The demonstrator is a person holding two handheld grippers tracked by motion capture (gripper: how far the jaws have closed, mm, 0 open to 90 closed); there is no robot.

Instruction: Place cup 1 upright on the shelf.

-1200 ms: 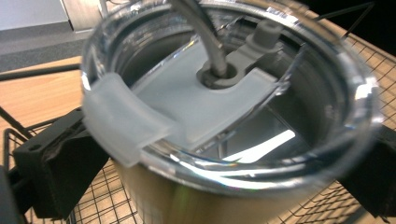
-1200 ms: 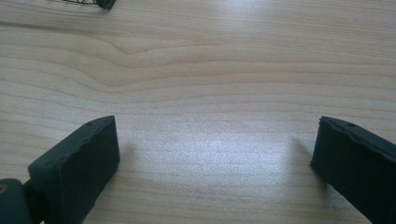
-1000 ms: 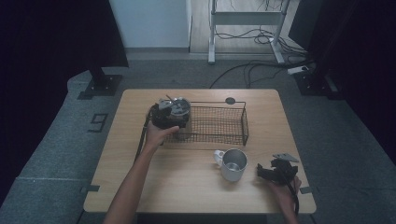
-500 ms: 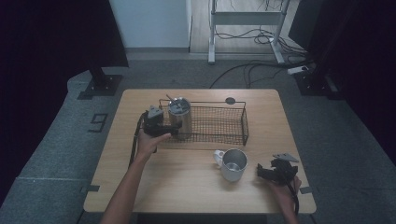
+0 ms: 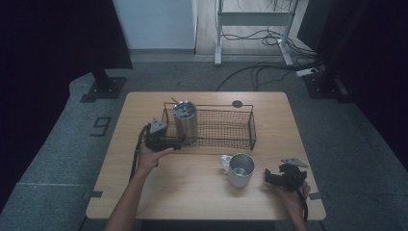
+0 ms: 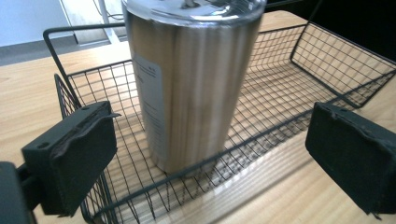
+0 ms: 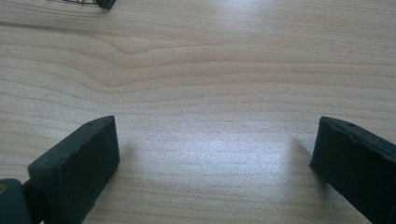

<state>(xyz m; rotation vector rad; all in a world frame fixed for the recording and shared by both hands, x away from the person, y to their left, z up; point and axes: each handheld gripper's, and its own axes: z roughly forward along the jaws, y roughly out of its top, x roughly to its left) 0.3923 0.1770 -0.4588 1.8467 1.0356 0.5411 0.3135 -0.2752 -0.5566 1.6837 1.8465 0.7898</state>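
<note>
Tumbler (image 5: 185, 120) of brushed steel, lidded, upright in the left end of the black wire basket (image 5: 226, 126), at about 11 o'clock from table centre. Paper label visible on its side in the left gripper view (image 6: 152, 88). Basket (image 6: 299, 70) lying across the far half of the wooden table (image 5: 192, 187), long side left to right.

Left gripper (image 5: 175, 143) just outside the basket's near left corner, at roughly 7 o'clock from the tumbler, aimed toward it. Jaws spread wide, having just been closing a little; tumbler (image 6: 191, 84) ahead of them and beyond the basket wire, not between the pads, not touched. Nothing held. Left hand (image 5: 151, 156) wrapped around the gripper body from the near side, forearm entering from 6 o'clock.

Steel mug (image 5: 239, 169) with a white handle standing open-mouthed on the table at about 5 o'clock from the basket's middle, apart from the basket.

Right gripper (image 5: 267, 177) resting low near the table's near right corner, at 3 o'clock from the mug and near it, pointing toward it. Jaws spread, bare wood grain (image 7: 210, 93) between them, nothing gripped. Small dark round disc (image 5: 237, 103) on the table's far edge, at 12 o'clock beyond the basket.
</note>
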